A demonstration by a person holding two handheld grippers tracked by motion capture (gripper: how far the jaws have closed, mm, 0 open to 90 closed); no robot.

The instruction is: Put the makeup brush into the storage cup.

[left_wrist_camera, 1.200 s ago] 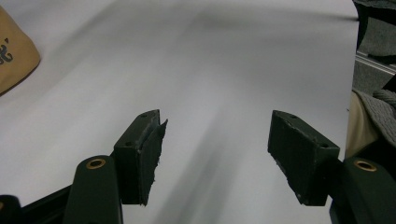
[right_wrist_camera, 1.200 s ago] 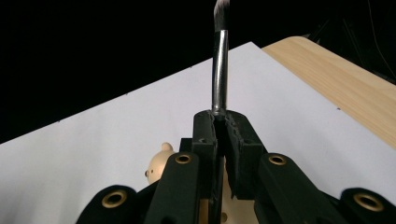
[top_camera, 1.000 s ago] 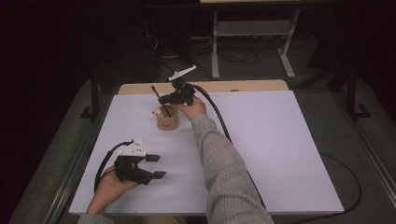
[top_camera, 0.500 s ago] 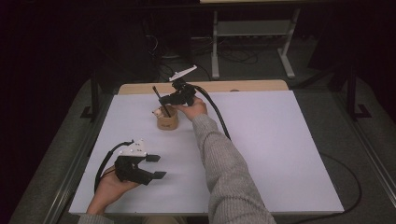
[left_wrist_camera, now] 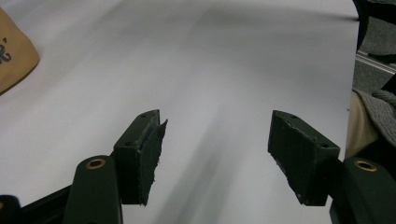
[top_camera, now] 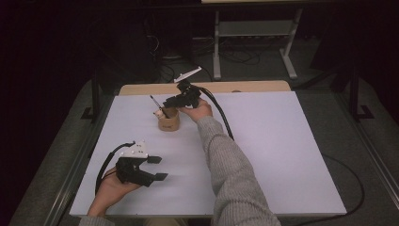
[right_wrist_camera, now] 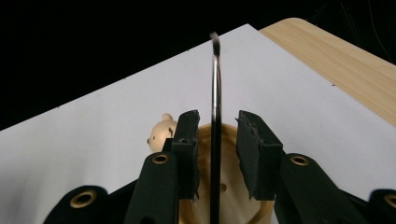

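A tan cup (top_camera: 168,121) with a small bear figure (right_wrist_camera: 162,133) on its rim stands at the back of the white table. A thin dark rod with a shiny shaft (right_wrist_camera: 215,84) stands in the cup (right_wrist_camera: 233,196) and leans left in the high view (top_camera: 156,104). My right gripper (top_camera: 170,102) hovers just over the cup. Its jaws have just been opening. The rod runs between the pads (right_wrist_camera: 254,144) with a small gap on each side. My left gripper (top_camera: 158,168) rests open near the front left, with nothing between its fingers (left_wrist_camera: 140,158).
The white sheet (top_camera: 282,150) covers the table, and a wooden strip (top_camera: 235,87) shows along the far edge. The right gripper's cable (top_camera: 221,115) trails back over the sleeve. A metal shelf frame (top_camera: 254,28) stands on the floor beyond. The cup's side (left_wrist_camera: 11,51) shows at the left gripper view's left edge.
In the high view both hands and the rod in the cup keep their places; the right gripper stays over the cup.
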